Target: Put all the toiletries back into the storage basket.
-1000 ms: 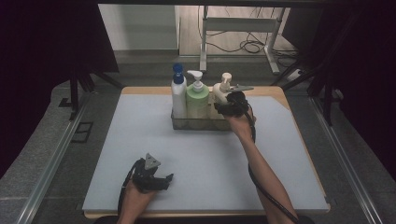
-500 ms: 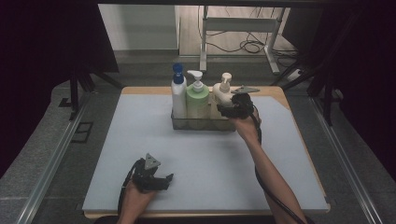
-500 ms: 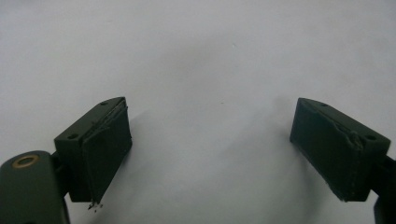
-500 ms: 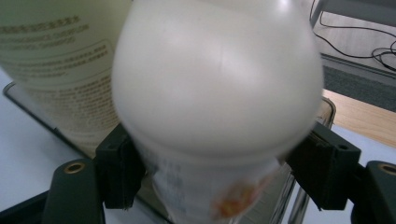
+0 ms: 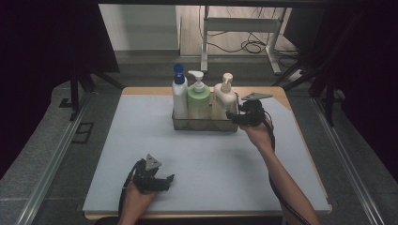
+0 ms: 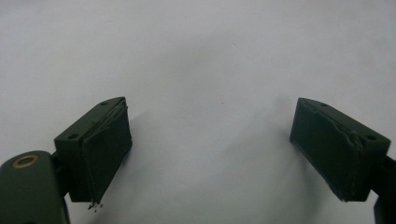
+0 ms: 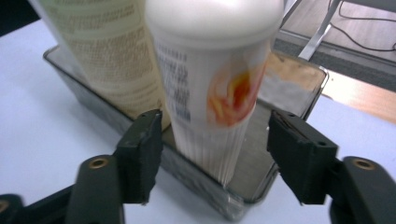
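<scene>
High view: A metal tray [image 5: 202, 125] stood on the table [image 5: 141, 140] toward 12 o'clock, holding three upright bottles in a row: a blue-capped bottle [image 5: 179, 96], a green pump bottle [image 5: 199, 99] and a white pump bottle [image 5: 225, 99] at the 3 o'clock end. The right gripper [image 5: 237, 117] was just beside the white pump bottle, at the tray's right end. The left gripper [image 5: 165, 180] rested near 6 o'clock, well apart from the tray.

Left gripper view: The jaws stood released, wide apart, with bare table between them.

Right gripper view: The jaws stood released, straddling the lower body of the white pump bottle [image 7: 215, 88] without touching it. The bottle's long axis ran vertical, pump end up, leaning slightly; its neighbour [image 7: 112, 51] stood close at 10 o'clock.

Assessment: The bottle appeared to be stiff plastic with a smooth, likely slippery label and ribbed lower body; weight depends on fill, which could not be told. The ribbed section above the tray [image 7: 196, 172] rim looked the soundest hold.
</scene>
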`<state>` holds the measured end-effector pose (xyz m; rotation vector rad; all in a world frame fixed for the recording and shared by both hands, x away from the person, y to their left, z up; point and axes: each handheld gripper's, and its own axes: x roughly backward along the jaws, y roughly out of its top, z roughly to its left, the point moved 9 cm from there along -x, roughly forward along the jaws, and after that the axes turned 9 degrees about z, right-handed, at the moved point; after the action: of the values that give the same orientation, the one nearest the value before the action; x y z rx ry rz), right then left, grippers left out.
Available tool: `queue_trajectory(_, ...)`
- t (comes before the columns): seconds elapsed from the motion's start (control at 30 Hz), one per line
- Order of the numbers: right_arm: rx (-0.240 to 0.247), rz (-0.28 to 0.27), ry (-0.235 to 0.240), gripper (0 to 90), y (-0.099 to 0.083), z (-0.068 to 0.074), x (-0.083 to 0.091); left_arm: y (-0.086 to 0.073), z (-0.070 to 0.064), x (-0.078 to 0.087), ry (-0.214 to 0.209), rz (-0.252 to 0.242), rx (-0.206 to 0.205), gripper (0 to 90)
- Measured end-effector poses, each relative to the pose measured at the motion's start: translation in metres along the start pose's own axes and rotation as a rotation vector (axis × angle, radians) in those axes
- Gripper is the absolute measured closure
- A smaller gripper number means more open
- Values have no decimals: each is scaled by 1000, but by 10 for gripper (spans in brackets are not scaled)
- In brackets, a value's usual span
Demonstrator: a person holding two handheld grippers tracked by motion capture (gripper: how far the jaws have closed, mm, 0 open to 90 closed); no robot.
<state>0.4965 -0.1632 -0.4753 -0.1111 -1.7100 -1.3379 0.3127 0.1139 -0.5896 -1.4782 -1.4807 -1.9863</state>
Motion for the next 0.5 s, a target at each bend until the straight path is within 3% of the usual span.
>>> queue_trajectory(0.13,10,29,2,442,-10,-5,4,0,0,0,1,0,0,121)
queue_trajectory(0.27,-19,52,-10,540,-18,-16,7,0,0,0,1,1,0,121)
queue_trajectory(0.5,-51,61,-8,732,-17,-27,0,0,0,0,0,0,0,121)
